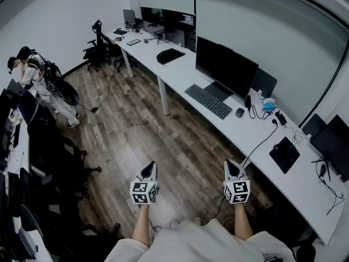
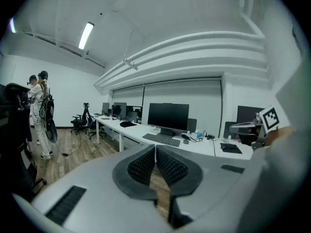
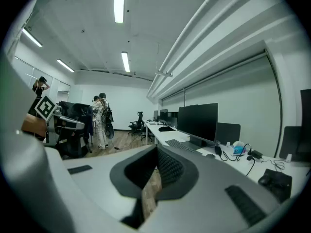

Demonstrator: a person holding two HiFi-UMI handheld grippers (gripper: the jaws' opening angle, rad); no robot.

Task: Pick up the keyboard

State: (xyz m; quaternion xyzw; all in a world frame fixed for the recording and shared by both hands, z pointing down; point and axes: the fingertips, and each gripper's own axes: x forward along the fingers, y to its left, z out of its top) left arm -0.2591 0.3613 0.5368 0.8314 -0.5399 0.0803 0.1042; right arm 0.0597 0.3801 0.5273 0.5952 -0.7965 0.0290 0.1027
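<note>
Both of your tools, the left tool [image 1: 148,171] and the right tool [image 1: 232,168], are closed on nothing and hang over the floor [image 1: 136,130], well short of the worktop [image 1: 182,72]. The keyboard [image 1: 208,101] lies flat there, just before the monitor [image 1: 225,67]. It is probably light, stiff and thin, so you should pinch a short end edge. No brand or lettering is legible.

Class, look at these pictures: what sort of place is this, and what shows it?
Most likely an office or computer lab: a long white desk holds a monitor and keyboard, and a black office chair stands on the wood floor.
</note>
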